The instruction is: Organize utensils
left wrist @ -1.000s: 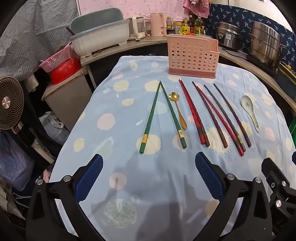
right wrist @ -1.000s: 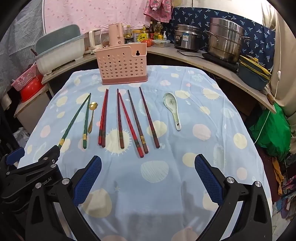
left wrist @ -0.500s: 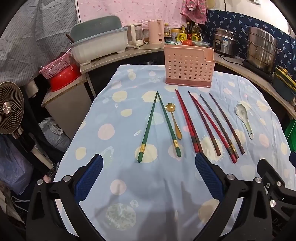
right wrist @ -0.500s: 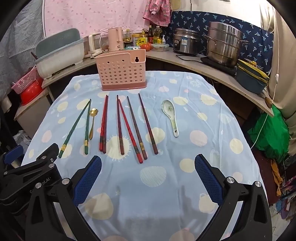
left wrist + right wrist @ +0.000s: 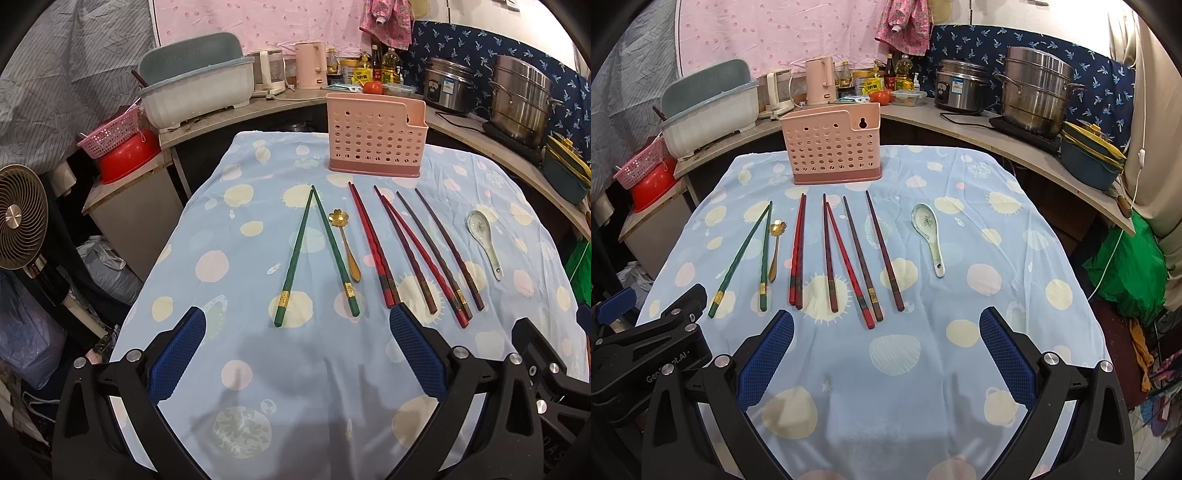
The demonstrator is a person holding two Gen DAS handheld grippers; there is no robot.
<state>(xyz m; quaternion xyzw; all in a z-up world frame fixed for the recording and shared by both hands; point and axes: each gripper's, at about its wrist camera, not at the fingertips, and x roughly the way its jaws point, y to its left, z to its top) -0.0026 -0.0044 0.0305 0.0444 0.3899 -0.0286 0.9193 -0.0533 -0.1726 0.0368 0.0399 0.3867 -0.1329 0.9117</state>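
Both grippers, left gripper (image 5: 297, 349) and right gripper (image 5: 886, 349), fingers spread wide and empty, glossy green chopsticks (image 5: 293, 254), red chopsticks (image 5: 373, 245), flower-shaped gold spoon (image 5: 345, 245), ceramic soup spoon (image 5: 929, 236), perforated pink plastic caddy (image 5: 831, 147), dotty blue cloth on desk (image 5: 912, 369)

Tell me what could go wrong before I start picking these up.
1. The chopsticks lie close together, two crossing, so closing on one may drag its neighbour.
2. They lie flat on a loose cloth; a low pinch may bunch the fabric and shift the row.
3. The gold spoon lies tight against a green chopstick, leaving little room for the left tool.
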